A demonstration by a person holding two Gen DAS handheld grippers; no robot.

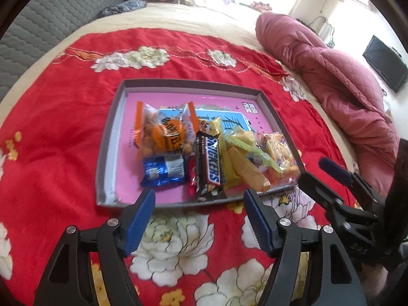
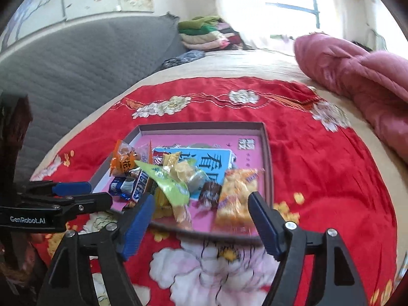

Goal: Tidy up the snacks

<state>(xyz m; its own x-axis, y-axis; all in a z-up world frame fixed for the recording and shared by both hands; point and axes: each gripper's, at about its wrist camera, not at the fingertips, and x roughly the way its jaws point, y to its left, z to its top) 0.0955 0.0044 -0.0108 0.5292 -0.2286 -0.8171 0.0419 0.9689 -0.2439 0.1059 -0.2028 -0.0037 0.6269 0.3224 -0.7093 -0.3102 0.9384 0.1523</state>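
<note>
A shallow grey-rimmed cardboard tray with a pink printed floor sits on a red floral blanket spread over the bed, and all the snacks are piled in the tray's near half. In the left wrist view, an orange-and-clear bag of round golden snacks lies at centre left of the tray, with a blue foil-wrapped biscuit pack just below it. To their right a dark brown Snickers bar runs lengthwise toward the near rim, touching a red wrapper on its left side and yellow wrapped bars on its right. A pale green wrapper lies across the yellow ones, and a clear bag of orange-yellow crackers rests against the tray's right wall.

The left gripper, black with blue ribbed pads, hangs at the bottom centre of its frame just short of the near rim, jaws spread wide with nothing between them. The right gripper shows at the right edge there; in its own view its jaws also stand wide apart and hold nothing, poised over the near rim in front of the cracker bag, which looks blurred.

A crumpled pink quilted blanket lies at upper right, and a stack of folded clothes at the top centre of the right view
</note>
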